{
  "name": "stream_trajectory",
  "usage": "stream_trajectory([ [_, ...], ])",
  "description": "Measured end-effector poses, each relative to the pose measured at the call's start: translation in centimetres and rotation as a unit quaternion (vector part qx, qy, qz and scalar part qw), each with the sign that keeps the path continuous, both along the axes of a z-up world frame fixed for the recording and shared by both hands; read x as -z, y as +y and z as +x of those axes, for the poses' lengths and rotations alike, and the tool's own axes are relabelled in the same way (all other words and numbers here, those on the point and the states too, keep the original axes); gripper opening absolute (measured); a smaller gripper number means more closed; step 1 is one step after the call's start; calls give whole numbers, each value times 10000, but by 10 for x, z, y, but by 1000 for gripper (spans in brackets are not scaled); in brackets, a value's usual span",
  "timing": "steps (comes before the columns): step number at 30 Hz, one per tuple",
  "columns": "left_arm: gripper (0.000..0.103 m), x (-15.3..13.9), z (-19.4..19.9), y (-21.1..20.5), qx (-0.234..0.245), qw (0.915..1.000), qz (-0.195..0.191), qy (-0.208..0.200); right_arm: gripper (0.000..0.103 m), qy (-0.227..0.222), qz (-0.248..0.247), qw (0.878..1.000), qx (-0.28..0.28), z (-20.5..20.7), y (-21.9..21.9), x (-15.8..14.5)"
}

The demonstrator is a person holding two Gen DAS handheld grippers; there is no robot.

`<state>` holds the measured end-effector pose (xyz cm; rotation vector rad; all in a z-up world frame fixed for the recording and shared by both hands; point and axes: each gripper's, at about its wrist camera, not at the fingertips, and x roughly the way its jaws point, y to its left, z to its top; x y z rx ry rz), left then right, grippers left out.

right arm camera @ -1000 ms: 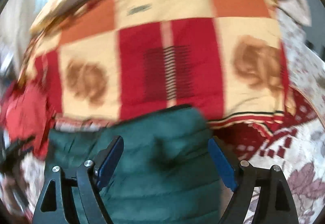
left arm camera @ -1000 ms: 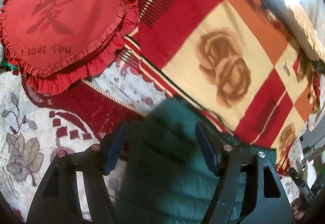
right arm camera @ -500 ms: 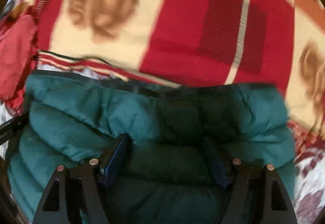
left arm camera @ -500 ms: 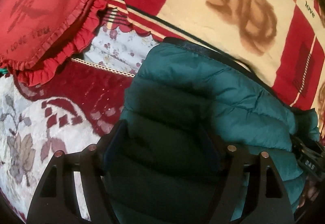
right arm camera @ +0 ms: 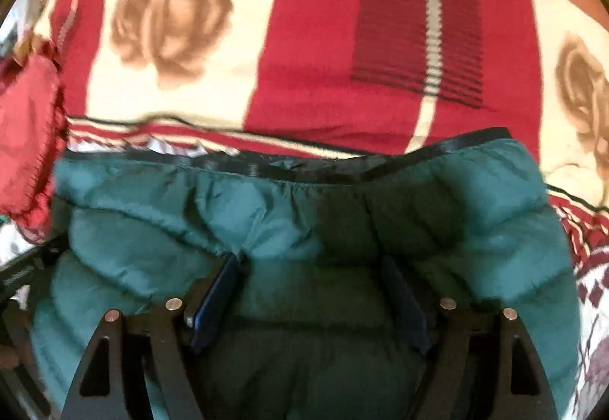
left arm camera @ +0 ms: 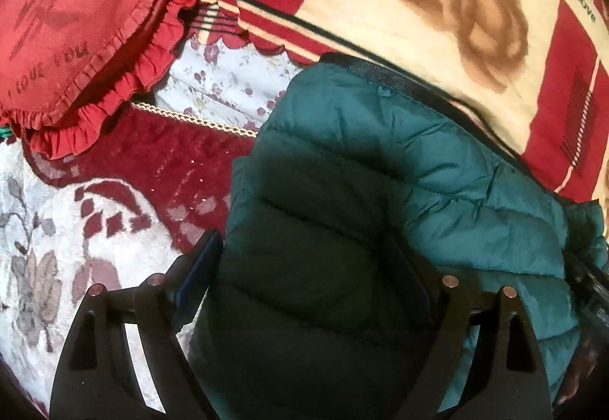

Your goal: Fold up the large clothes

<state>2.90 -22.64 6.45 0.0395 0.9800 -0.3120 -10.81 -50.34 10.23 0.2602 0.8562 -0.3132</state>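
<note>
A red, cream and orange blanket (left arm camera: 437,1) with brown rose prints covers the far part of the bed. Nearer lies a bedspread (left arm camera: 57,248) with a dark red and pale leaf pattern. On it rests the teal quilted puffer jacket (left arm camera: 380,153), folded into a thick bundle; its black-trimmed edge touches the blanket. A red heart-shaped cushion (left arm camera: 76,20) with a ruffled border lies beside the jacket, not touching it. The left claw (left arm camera: 304,275) is opening, with the jacket bulging between its blue-padded fingers; the left pad stands just off the fabric. The right claw (right arm camera: 312,290) stands wide around a jacket fold, and I cannot tell if its pads press.
</note>
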Motion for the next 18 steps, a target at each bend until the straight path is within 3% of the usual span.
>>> stream_trajectory([
  [5,86,-18,-13,14,-103,9996,-255,-31,76,-275,15,9995,178,-42,-12,-29],
  [9,86,-39,-31,9,98,9990,-222,-385,76,-328,-133,9986,399,-63,-27,-40],
  [14,86,-39,-36,-11,310,9988,-82,-370,76,-107,-56,9963,853,-74,-59,-26],
  [18,87,-17,-33,-22,376,9988,185,-270,80,47,-112,9957,917,-69,-68,-4],
])
